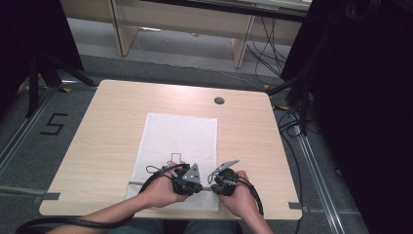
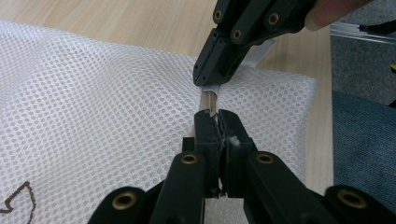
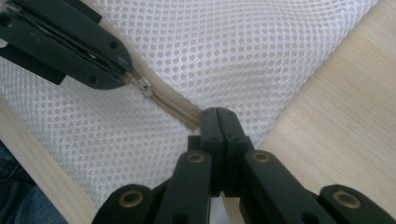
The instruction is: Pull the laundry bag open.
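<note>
A: We see a white mesh bag (image 1: 179,146) lying flat on the pale wood-grain table (image 1: 107,126), long side running away from the person, its near end at the table's front edge. What do we make of the fabric?

B: In the left gripper view it is a fine honeycomb net (image 2: 93,112), soft, with shallow rolls across it. A brown outline drawing (image 2: 21,198) sits at the lower left corner there, and in the high view a small dark square outline (image 1: 176,157) marks the cloth near the hands.

A: And the beige zipper (image 3: 170,103)?

B: We see it as a narrow ribbed band of tan tape running across the bag's near end, with a small metal slider (image 3: 145,87) on it.

A: The left gripper (image 2: 217,122)?

B: Its two black jaws are pressed together. In the right gripper view its tips (image 3: 122,70) meet right at the slider end of the zipper, so we read it as pinching the zipper pull.

A: The right gripper (image 3: 217,115)?

B: Also closed, nipping the zipper tape a little further along, near the bag's edge. In the left gripper view we see it (image 2: 212,79) coming in from above, tips on the tape, a grey tab under them.

A: The hands?

B: In the high view the left hand (image 1: 163,190) and right hand (image 1: 238,195) sit close together at the bag's near end, black cables trailing back.
</note>
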Tool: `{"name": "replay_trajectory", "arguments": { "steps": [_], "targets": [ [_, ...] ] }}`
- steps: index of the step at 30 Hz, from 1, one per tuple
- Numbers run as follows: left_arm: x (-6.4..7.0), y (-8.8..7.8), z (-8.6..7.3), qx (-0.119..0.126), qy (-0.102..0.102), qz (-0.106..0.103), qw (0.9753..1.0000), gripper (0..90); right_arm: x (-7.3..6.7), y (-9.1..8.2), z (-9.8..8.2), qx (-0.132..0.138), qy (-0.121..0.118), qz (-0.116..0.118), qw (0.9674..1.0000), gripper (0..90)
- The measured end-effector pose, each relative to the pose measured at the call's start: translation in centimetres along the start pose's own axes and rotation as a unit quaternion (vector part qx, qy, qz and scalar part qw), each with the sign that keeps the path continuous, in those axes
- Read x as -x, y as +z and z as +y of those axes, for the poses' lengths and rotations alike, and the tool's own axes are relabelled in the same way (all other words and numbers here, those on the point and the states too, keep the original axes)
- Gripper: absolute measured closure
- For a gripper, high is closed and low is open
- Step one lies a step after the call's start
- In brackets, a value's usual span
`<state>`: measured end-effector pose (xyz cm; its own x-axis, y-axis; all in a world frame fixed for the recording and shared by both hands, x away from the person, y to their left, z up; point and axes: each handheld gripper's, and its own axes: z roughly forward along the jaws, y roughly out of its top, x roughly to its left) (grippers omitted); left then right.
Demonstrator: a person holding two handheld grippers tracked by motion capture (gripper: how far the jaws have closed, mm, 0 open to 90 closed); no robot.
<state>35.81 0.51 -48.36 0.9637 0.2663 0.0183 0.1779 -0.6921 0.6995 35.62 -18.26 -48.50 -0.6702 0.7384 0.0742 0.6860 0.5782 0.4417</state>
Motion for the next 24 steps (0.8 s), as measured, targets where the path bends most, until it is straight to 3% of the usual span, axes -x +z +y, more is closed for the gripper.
{"name": "replay_trajectory", "arguments": {
  "steps": [24],
  "targets": [
    [0.07,-0.22,-0.17,0.002,-0.003,-0.001,1.0000,87.3,-0.02,0.00,0.00,0.000,-0.005,-0.001,1.0000,90.0]
  ]
}}
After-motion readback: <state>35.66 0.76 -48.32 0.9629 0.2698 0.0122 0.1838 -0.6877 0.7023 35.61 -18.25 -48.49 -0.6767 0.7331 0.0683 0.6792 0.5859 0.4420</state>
